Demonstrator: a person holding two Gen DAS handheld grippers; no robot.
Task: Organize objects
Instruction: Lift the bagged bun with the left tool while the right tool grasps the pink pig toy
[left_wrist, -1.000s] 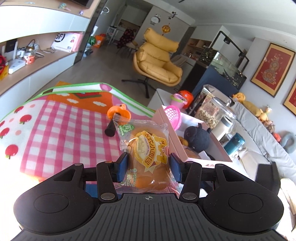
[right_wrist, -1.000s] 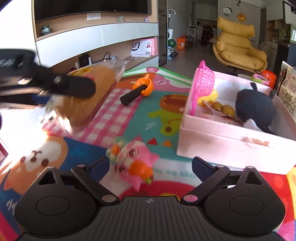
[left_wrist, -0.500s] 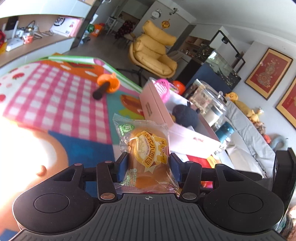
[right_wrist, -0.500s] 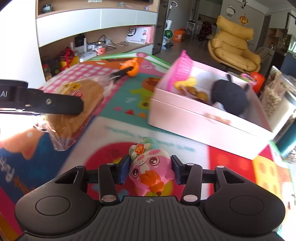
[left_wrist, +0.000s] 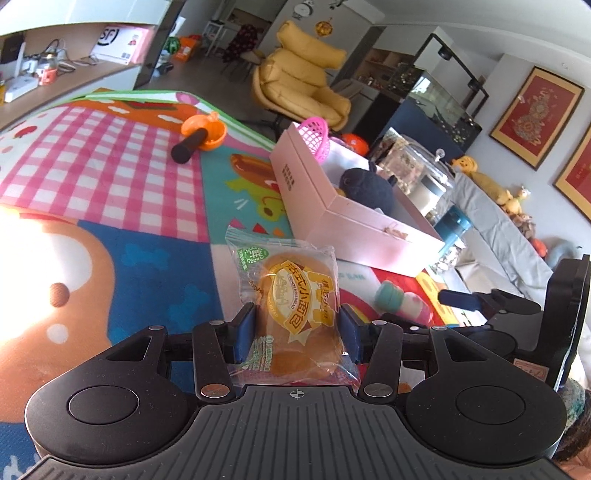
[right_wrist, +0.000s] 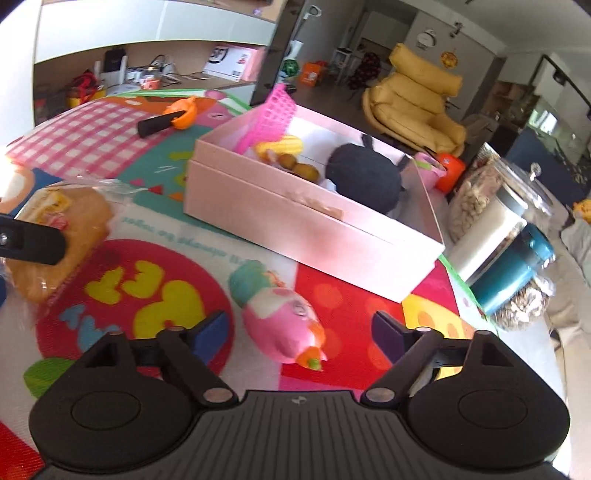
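Note:
My left gripper (left_wrist: 297, 332) is shut on a wrapped mini bread (left_wrist: 295, 306), held above the colourful play mat (left_wrist: 147, 258). The same bread (right_wrist: 59, 236) shows at the left of the right wrist view. My right gripper (right_wrist: 301, 332) has its jaws opening wide; a pink and teal plush toy (right_wrist: 280, 314) lies on the mat between the fingers, untouched by the pads. That plush toy (left_wrist: 402, 301) also appears right of the bread. A pink open box (right_wrist: 314, 229) stands beyond, holding a black plush (right_wrist: 364, 179), a pink basket (right_wrist: 271, 116) and small fruits.
An orange toy with a black handle (left_wrist: 199, 136) lies on the checked part of the mat. Glass jars (right_wrist: 495, 199) and a teal bottle (right_wrist: 513, 269) stand right of the box. A yellow armchair (left_wrist: 303, 74) and low shelves are farther back.
The right gripper closed on the pink plush toy, then let it go onto the mat and spread wide. The left gripper moved down and toward the box with the bread.

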